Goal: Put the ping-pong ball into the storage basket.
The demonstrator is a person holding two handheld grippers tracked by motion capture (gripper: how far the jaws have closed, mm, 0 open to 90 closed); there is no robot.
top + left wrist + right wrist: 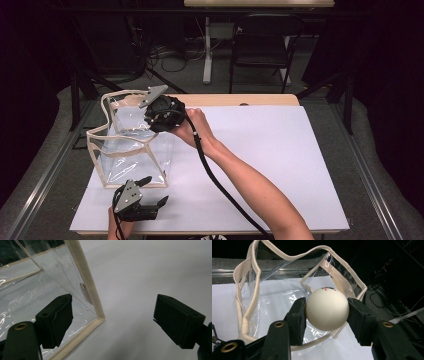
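- Right tongs (pixel 327 311) clamped on a white ball (pixel 327 308), one pad pressed to each side of it.
- Ball held above the open mouth of a clear bag (pixel 274 297) with cream edging, bag just ahead of and below those jaws.
- Left tongs (pixel 112 315) spread wide apart, nothing between them.
- Bag's lower corner (pixel 98 317) just ahead of the left tongs, nearer their left pad, standing on the white table (pixel 280 150).

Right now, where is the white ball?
In the right gripper view the smooth white ball sits clamped between the right tongs, over the open mouth of the clear cream-trimmed plastic bag.
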